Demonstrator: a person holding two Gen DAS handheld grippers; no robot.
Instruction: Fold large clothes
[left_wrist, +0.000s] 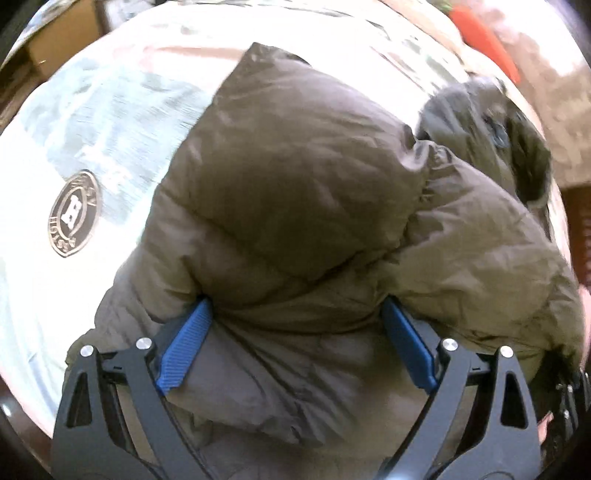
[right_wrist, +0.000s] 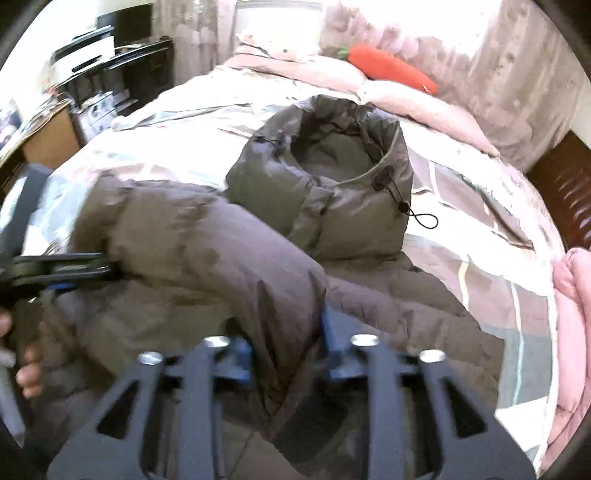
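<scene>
A dark olive-brown puffer jacket (left_wrist: 303, 177) lies on a bed, with its sleeve folded across the body. Its hood (right_wrist: 332, 173) stands up toward the pillows. My left gripper (left_wrist: 297, 310) has its blue fingers (left_wrist: 184, 350) spread wide, with the sleeve's padded fabric bulging between them. It also shows in the right wrist view (right_wrist: 74, 267) at the left, against the sleeve. My right gripper (right_wrist: 286, 332) is shut on a fold of the jacket's sleeve (right_wrist: 229, 243), and the fabric hides its fingertips.
The bed has a pale patterned cover (right_wrist: 461, 206) with a round dark logo (left_wrist: 74, 214). Pink bedding (right_wrist: 424, 107) and an orange carrot plush (right_wrist: 391, 68) lie at the head. A dark shelf unit (right_wrist: 122, 62) stands to the left. A wooden bed frame (right_wrist: 565, 184) is at the right.
</scene>
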